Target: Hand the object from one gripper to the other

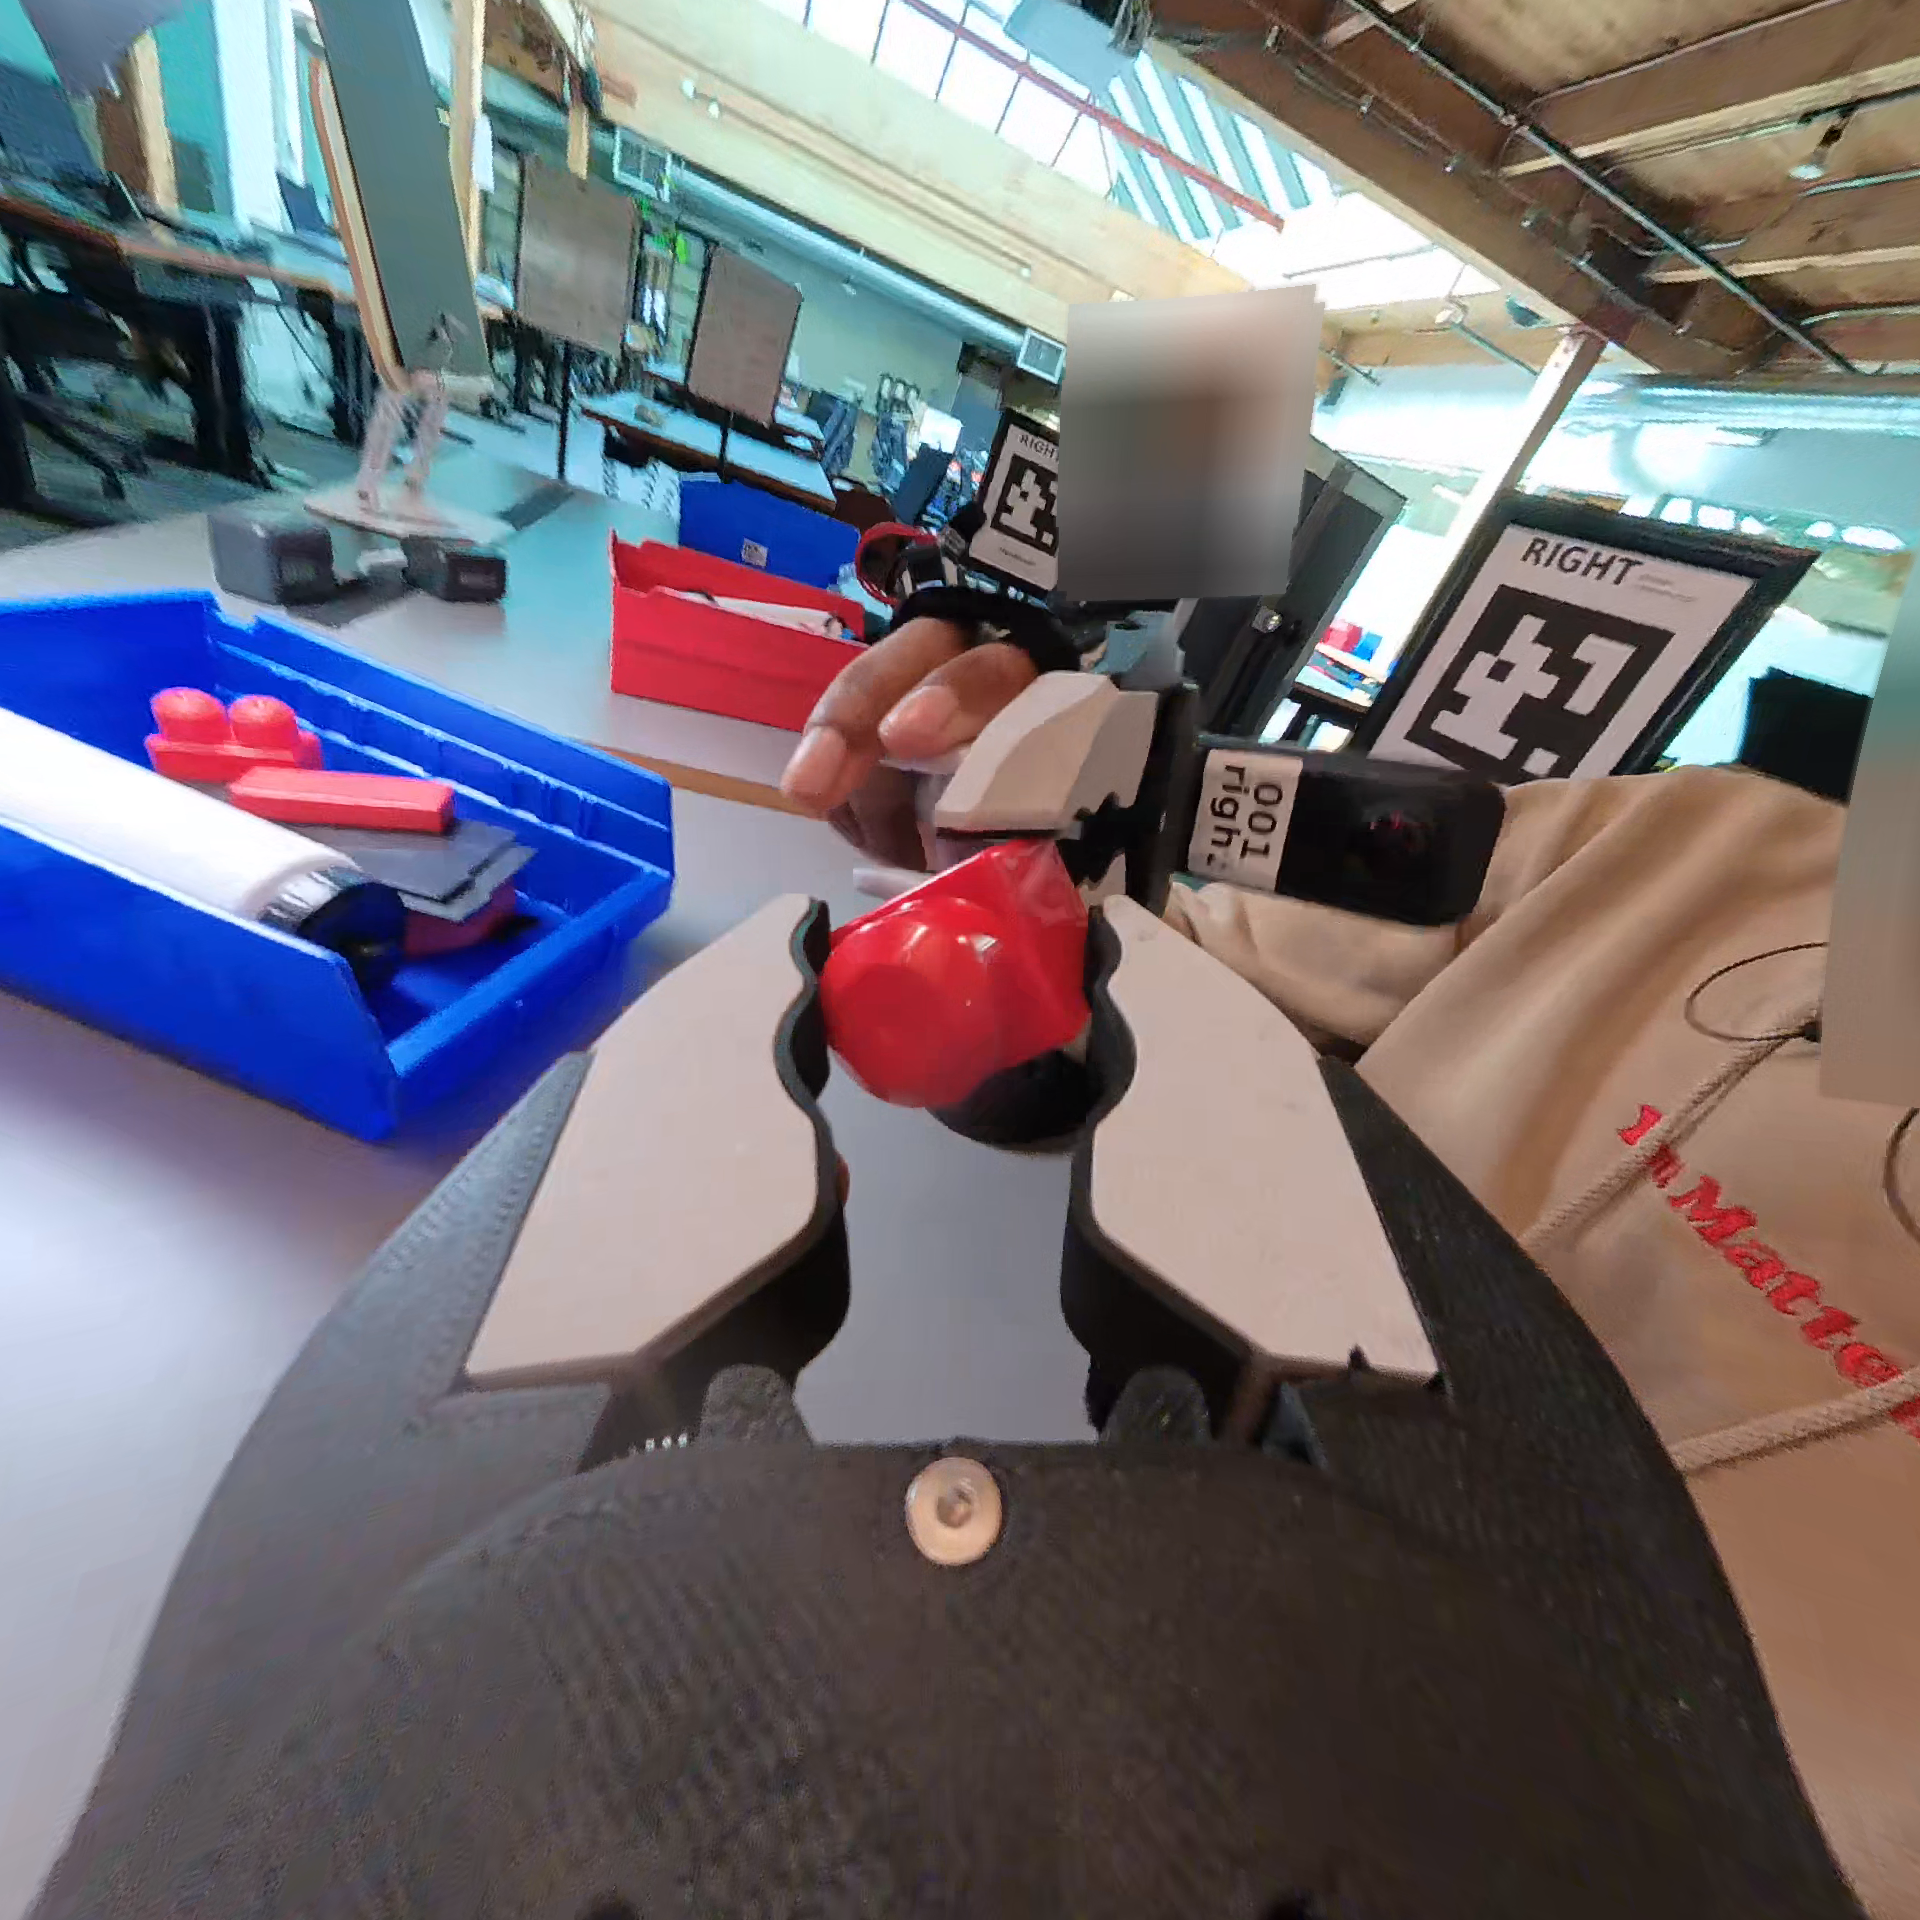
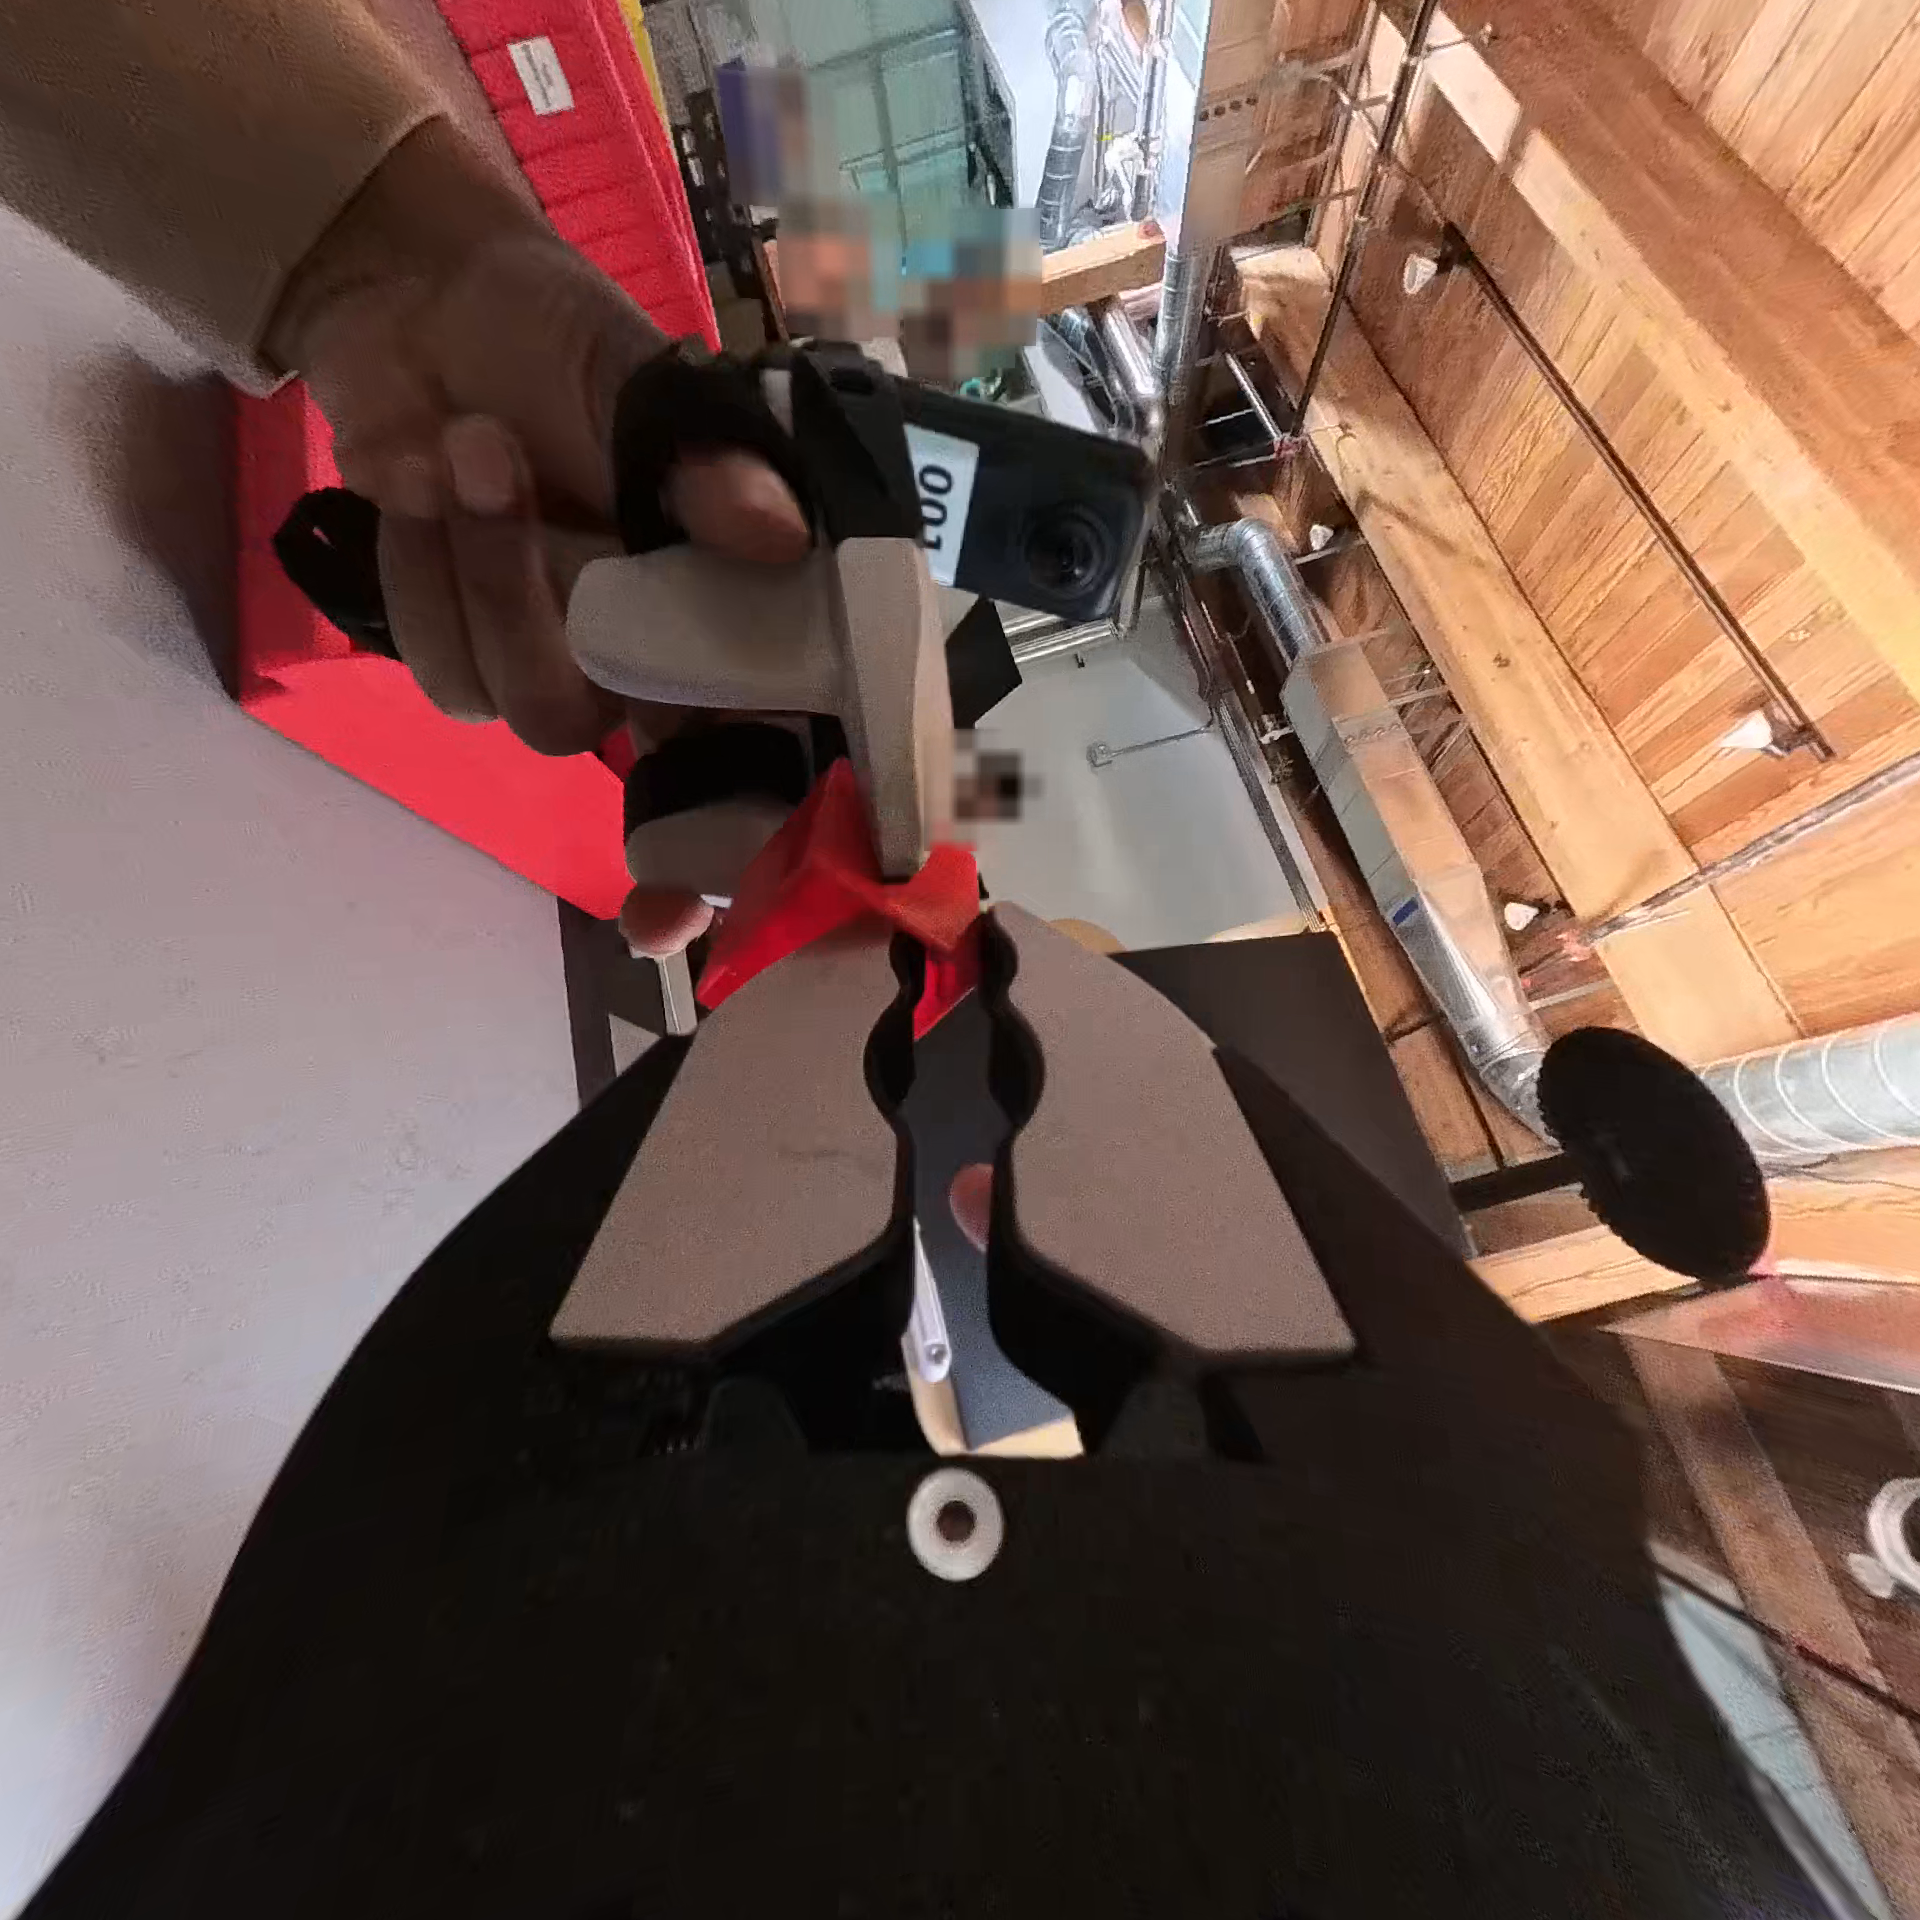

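Both grippers were clamped on the red plastic toy piece (image 1: 951, 997) midair: left gripper (image 1: 951, 987), right gripper (image 2: 940, 961).

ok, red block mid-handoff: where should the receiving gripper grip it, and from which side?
On the flat angular end, coming opposite the left gripper, whose fingers cover the red block at its rounded studs. The right gripper already pinches that thin flat edge.

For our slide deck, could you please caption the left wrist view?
Both grippers hold the red block mid-handover: left gripper, right gripper, beside a blue bin.
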`<move>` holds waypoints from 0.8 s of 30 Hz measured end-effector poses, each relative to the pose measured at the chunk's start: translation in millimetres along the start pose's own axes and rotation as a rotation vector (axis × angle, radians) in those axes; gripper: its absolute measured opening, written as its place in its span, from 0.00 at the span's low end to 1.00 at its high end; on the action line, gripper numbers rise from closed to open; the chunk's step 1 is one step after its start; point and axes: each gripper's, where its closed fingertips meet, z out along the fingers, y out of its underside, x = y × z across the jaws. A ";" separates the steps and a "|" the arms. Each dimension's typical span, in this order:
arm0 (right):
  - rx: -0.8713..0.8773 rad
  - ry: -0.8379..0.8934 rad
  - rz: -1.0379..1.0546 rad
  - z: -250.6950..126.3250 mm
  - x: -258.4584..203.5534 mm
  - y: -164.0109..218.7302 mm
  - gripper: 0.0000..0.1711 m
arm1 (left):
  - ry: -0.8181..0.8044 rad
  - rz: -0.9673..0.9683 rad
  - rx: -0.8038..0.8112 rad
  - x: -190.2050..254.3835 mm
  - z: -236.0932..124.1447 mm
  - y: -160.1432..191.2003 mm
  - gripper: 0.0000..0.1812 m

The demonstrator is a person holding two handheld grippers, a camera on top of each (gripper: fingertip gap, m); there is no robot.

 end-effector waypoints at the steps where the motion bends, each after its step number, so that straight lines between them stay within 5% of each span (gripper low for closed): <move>1: 0.008 -0.009 0.071 0.4 1.1 0.9 0.05 | -0.010 0.042 0.014 0.0 -1.6 -2.4 0.25; 4: 0.071 -0.139 0.469 -0.3 1.4 1.0 0.18 | -0.039 0.240 0.022 5.2 -4.8 -3.6 0.25; 11: 0.125 -0.232 0.759 0.1 -0.4 0.9 0.07 | -0.095 0.440 0.090 6.9 -7.7 -10.5 0.24; 15: 0.109 -0.149 0.682 -2.1 9.3 12.9 0.04 | -0.141 0.347 0.083 -0.9 -19.7 -17.8 0.31; 24: -0.068 0.025 0.116 -2.5 10.3 41.6 0.04 | -0.126 -0.048 0.092 -25.6 -7.0 -9.6 0.33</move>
